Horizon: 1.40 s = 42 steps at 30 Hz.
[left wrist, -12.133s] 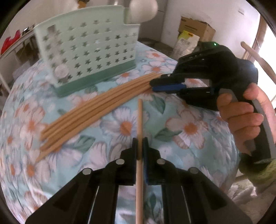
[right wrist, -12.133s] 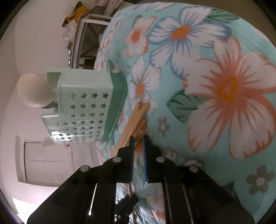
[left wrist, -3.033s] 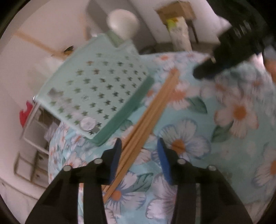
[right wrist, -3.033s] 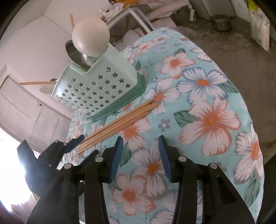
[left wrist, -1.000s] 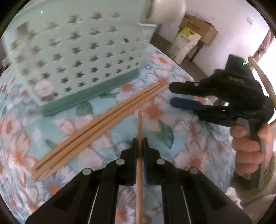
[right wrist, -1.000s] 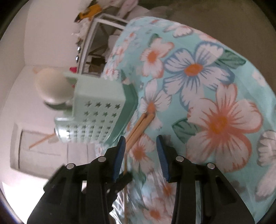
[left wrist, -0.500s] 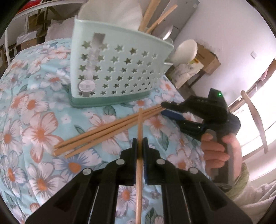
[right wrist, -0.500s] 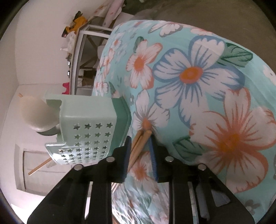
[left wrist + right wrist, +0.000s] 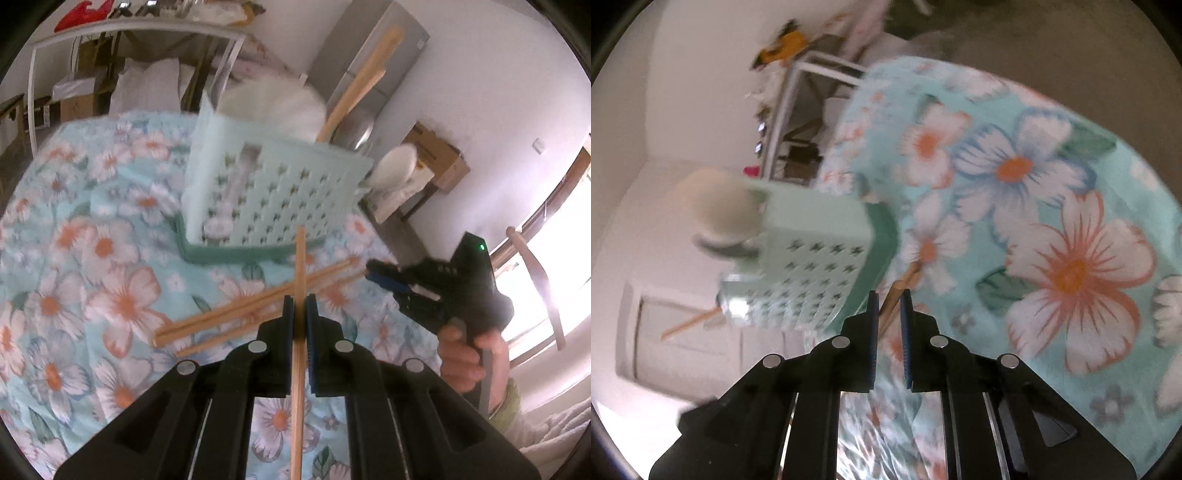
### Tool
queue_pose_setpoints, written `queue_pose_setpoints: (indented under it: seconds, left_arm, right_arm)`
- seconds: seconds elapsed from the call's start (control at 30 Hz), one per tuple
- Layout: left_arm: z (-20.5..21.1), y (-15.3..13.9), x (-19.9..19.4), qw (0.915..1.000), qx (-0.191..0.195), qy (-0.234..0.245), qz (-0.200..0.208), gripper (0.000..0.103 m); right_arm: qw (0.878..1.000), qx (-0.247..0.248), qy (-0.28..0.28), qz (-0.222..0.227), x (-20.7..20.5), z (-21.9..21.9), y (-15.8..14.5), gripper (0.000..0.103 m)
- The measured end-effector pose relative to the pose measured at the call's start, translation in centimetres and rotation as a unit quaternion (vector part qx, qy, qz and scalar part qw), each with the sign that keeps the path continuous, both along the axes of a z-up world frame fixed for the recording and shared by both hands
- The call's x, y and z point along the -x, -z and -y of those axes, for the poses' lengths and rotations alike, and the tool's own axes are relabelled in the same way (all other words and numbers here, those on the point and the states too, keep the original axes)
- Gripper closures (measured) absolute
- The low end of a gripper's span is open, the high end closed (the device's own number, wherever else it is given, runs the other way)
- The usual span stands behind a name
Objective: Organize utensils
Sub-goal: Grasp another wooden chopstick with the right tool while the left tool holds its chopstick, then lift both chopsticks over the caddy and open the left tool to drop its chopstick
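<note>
My left gripper (image 9: 299, 308) is shut on a wooden chopstick (image 9: 300, 258), held above the floral tablecloth (image 9: 110, 295) and pointing at the mint star-holed holder (image 9: 273, 192). The holder has chopsticks (image 9: 362, 77) and a white ladle (image 9: 395, 166) standing in it. A few loose chopsticks (image 9: 240, 314) lie in front of it. At their far ends is my right gripper (image 9: 371, 271), held by a hand. In the right wrist view its jaws are closing, with one chopstick end (image 9: 893, 293) pinched between them, beside the holder (image 9: 812, 266). The right gripper (image 9: 889, 306) sits just above the cloth.
A metal shelf rack (image 9: 129, 29) stands behind the table and a cardboard box (image 9: 439, 158) at the back right. A wooden chair back (image 9: 535, 280) is by the bright window. The table edge (image 9: 1071, 110) drops to the floor on the right.
My left gripper has risen and drawn back with its chopstick, so the holder now looks smaller and farther. The right jaws have narrowed from wide apart onto a chopstick end.
</note>
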<state>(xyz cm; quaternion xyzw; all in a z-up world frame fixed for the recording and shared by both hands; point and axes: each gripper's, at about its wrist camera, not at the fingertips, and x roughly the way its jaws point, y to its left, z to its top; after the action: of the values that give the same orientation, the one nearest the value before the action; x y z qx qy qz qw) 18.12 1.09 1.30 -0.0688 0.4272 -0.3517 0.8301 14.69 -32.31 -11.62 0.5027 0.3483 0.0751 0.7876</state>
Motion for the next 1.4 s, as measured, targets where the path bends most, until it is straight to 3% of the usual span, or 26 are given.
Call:
queue_pose_setpoints:
  seconds: [0.27, 0.47, 0.77, 0.9, 1.07, 1.23, 1.4]
  left_arm:
    - [0.4, -6.1, -0.5, 0.9941, 0.057, -0.016, 0.091, 0.097]
    - [1.7, -12.2, -1.2, 0.9752, 0.094, -0.047, 0.195, 0.097]
    - [2.7, -18.5, -2.7, 0.9509, 0.135, -0.078, 0.268, 0.097]
    - [3.6, -18.9, -2.8, 0.9419, 0.102, -0.102, 0.303, 0.097]
    - [5.3, -16.7, -3.8, 0.9311, 0.045, -0.128, 0.339, 0.097]
    - [7.0, -13.2, -5.3, 0.9288, 0.006, -0.135, 0.345, 0.097]
    - [7.1, -11.3, -5.5, 0.9267, 0.0, -0.138, 0.35, 0.093]
  right_arm:
    - [0.989, 0.106, -0.017, 0.102, 3.7, -1.3, -6.4, 0.096]
    - [0.982, 0.129, -0.019, 0.136, 4.6, -1.6, -8.2, 0.097]
    - [0.977, 0.149, -0.012, 0.151, 5.4, -0.5, -9.2, 0.098]
    - [0.977, 0.147, -0.008, 0.151, 5.5, -0.1, -9.1, 0.098]
    - [0.978, 0.144, -0.01, 0.151, 5.4, 0.1, -9.0, 0.098]
    - [0.977, 0.151, -0.012, 0.153, 5.3, -0.1, -9.3, 0.098]
    - [0.976, 0.153, -0.013, 0.153, 5.4, -0.2, -9.4, 0.098]
